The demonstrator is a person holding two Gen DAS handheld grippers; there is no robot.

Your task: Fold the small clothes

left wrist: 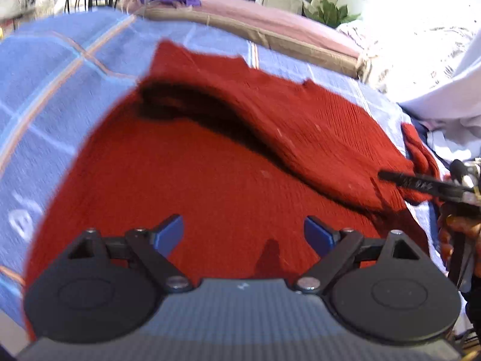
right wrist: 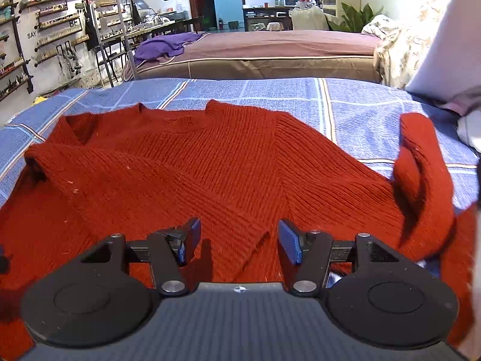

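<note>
A red knit sweater (right wrist: 210, 165) lies spread on a blue checked bedspread (right wrist: 360, 111), collar at the far side. Its left sleeve is folded across the body; its right sleeve (right wrist: 421, 165) lies curled at the right edge. My right gripper (right wrist: 239, 240) is open and empty, just above the sweater's lower body. In the left wrist view the same sweater (left wrist: 210, 180) fills the middle, a folded layer raised across it. My left gripper (left wrist: 243, 234) is open and empty over the sweater. The right gripper (left wrist: 421, 185) shows at that view's right edge, beside the sleeve.
A second bed with a mauve cover (right wrist: 270, 45) and a purple cloth (right wrist: 162, 46) stands beyond. White bedding (right wrist: 436, 45) piles at the right. Wall shelves (right wrist: 45, 36) and a rack stand at the left. A green plant (right wrist: 357, 15) is at the back.
</note>
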